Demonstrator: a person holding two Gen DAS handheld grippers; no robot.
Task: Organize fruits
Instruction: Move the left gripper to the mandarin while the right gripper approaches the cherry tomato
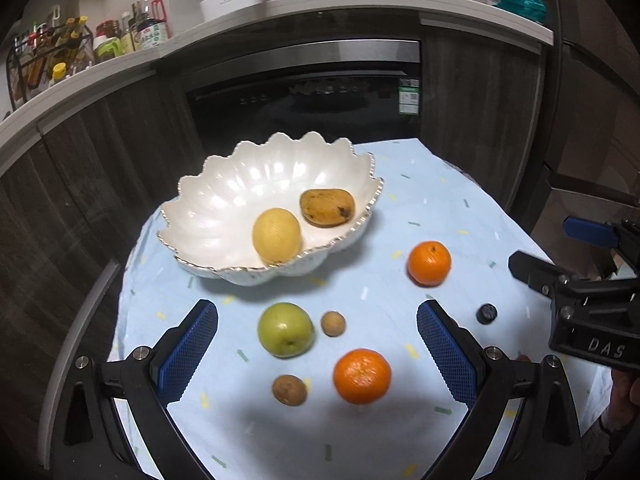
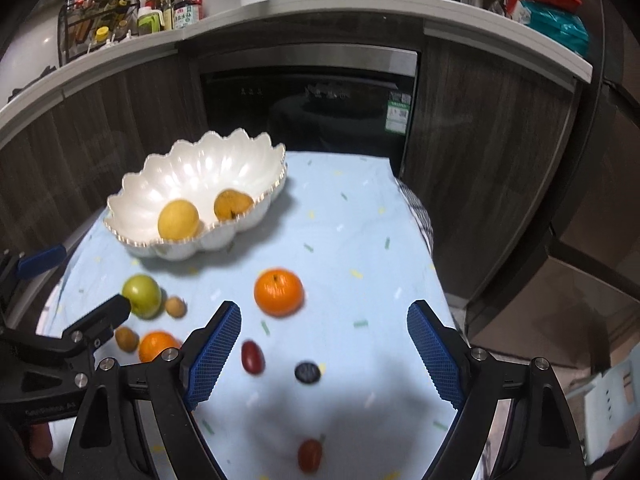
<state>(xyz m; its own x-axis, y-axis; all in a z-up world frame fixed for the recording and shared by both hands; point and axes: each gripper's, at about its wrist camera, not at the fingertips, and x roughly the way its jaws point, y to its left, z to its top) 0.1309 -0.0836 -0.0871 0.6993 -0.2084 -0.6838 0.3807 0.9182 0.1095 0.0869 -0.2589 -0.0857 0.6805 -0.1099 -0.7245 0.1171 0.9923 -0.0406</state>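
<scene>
Both grippers hover with jaws apart, holding nothing. An orange [image 1: 362, 376] lies between the left gripper's [image 1: 318, 354] fingers; a blueberry [image 2: 307, 372] lies between the right gripper's [image 2: 324, 350].

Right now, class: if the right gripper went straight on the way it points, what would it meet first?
Probably the tablecloth just right of the orange, the nearest fruit to that line. Depth is hard to judge. The right gripper is open.

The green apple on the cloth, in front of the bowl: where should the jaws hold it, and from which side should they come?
Grip the green apple across its widest middle, coming down from above. It sits upright with its top dimple showing, and the small brown fruit lies close on its right, so one jaw must slip into that narrow gap. The left gripper is open and probably nearest.
</scene>
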